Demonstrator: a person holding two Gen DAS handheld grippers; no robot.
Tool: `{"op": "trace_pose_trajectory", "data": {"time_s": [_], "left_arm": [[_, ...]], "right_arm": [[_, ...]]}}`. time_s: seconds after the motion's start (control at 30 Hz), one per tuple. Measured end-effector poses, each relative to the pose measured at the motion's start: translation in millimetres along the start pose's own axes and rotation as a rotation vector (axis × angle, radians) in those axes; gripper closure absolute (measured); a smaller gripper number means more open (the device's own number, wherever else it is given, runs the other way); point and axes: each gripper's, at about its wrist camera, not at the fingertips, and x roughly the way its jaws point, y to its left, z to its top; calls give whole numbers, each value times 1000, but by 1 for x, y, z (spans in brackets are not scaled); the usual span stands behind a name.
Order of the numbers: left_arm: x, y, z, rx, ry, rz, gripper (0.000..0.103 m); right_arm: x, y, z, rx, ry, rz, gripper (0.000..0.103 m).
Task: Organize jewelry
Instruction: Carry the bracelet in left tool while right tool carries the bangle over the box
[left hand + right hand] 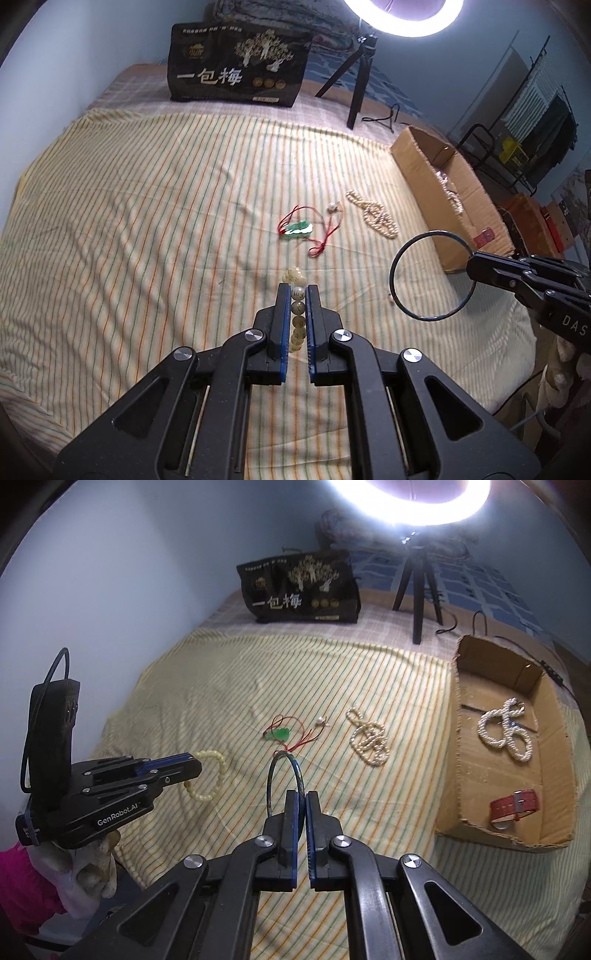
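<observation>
My left gripper (298,291) is shut on a pale bead bracelet (297,307), held above the striped cloth; it also shows in the right wrist view (212,775). My right gripper (302,797) is shut on a thin dark bangle (284,775), seen as a ring in the left wrist view (432,274). A green pendant on a red cord (300,229) and a beige pearl necklace (376,218) lie on the cloth. The cardboard box (456,738) at the right holds a white pearl necklace (504,734) and a red watch strap (514,805).
A black printed bag (236,62) stands at the far edge. A ring light on a black tripod (417,590) stands behind the box, with a cable beside it. The striped cloth (129,221) covers the bed. Racks and clutter sit off the right side.
</observation>
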Motion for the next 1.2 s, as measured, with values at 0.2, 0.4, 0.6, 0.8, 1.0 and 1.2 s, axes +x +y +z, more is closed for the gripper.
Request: {"op": "trace_pose_trajectory", "data": {"time_s": [0.2, 0.4, 0.6, 0.8, 1.0, 1.2], "left_arm": [[-13, -16, 9, 18, -31, -32, 98], [-23, -38, 20, 48, -55, -67, 98], [-25, -62, 32, 71, -74, -99, 98], [-20, -87, 44, 82, -84, -132, 98], [-12, -116, 57, 106, -89, -163, 98], [-4, -149, 70, 149, -97, -188, 98]], "right_arm": [[-22, -13, 1, 10, -40, -13, 102], [-47, -32, 2, 31, -92, -39, 102], [-72, -59, 3, 61, -138, -77, 102], [-90, -86, 6, 89, -168, -124, 102], [-98, -114, 8, 113, -182, -170, 102], [-101, -144, 14, 134, -192, -219, 102]]}}
